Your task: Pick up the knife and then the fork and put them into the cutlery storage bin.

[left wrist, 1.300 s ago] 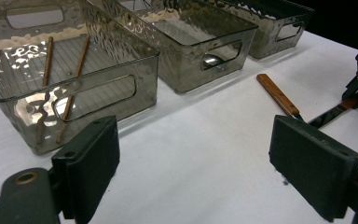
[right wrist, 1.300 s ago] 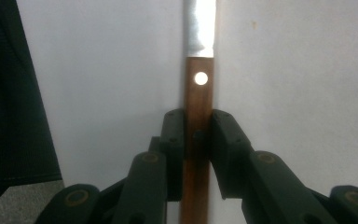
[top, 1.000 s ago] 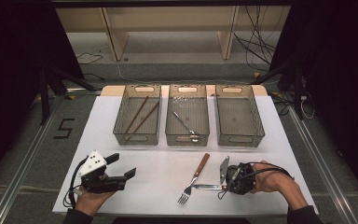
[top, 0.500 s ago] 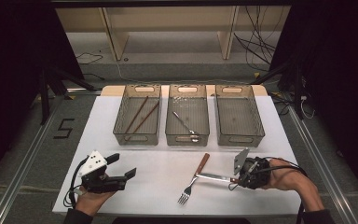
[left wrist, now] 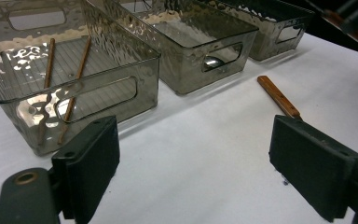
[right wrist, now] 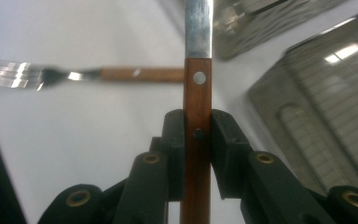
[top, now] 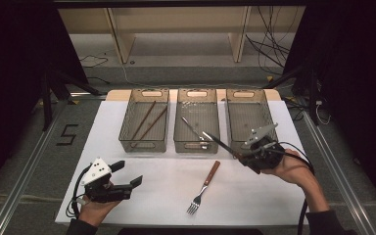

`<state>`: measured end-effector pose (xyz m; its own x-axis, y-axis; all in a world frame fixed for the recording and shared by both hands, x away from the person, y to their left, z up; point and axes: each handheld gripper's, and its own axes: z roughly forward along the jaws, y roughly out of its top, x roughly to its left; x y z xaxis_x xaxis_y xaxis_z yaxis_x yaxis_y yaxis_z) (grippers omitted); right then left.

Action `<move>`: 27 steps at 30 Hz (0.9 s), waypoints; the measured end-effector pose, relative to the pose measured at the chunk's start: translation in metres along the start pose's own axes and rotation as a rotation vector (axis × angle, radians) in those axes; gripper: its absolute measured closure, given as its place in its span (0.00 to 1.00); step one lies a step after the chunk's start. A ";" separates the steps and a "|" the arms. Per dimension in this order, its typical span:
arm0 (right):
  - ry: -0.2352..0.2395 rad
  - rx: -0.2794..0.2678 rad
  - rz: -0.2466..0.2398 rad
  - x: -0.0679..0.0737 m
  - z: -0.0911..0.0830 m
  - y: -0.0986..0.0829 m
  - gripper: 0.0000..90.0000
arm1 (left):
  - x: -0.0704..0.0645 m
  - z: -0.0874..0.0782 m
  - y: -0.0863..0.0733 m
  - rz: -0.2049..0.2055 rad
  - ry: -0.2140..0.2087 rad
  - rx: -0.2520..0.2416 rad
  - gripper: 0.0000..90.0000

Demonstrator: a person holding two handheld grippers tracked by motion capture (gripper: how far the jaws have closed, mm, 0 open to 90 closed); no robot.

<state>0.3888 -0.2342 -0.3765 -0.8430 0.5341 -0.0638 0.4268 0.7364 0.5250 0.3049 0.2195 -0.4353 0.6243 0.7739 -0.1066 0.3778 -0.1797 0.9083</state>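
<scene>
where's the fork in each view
High view: fork lies on the table's lower middle, tines toward the person.
Left gripper view: its wooden handle at right, above the right finger.
Right gripper view: upper left, lying crosswise, behind the held knife.
Shared landmark: the middle bin.

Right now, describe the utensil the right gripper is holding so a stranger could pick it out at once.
Start at the three smoky plastic bins along the far side of the white table. Just in front of the right-hand one, the right gripper is shut on a knife with a riveted wooden handle. Unlike the matching fork lying flat on the table, it is lifted, its steel blade pointing toward the middle bin.
</scene>
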 end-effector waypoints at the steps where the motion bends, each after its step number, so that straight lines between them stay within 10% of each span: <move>1: -0.015 -0.008 0.027 -0.004 -0.001 0.003 0.85 | 0.000 0.000 0.000 0.002 0.000 0.001 0.18; 15: -0.164 -0.063 0.322 -0.052 0.003 0.030 0.85 | 0.001 -0.001 0.000 0.001 0.001 0.000 0.18; 27: -0.221 -0.039 0.460 -0.089 0.012 0.037 0.85 | 0.001 -0.001 0.000 -0.001 0.001 -0.009 0.18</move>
<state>0.4839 -0.2494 -0.3617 -0.4796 0.8775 0.0061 0.7213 0.3903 0.5721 0.3050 0.2205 -0.4349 0.6228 0.7750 -0.1071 0.3726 -0.1734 0.9116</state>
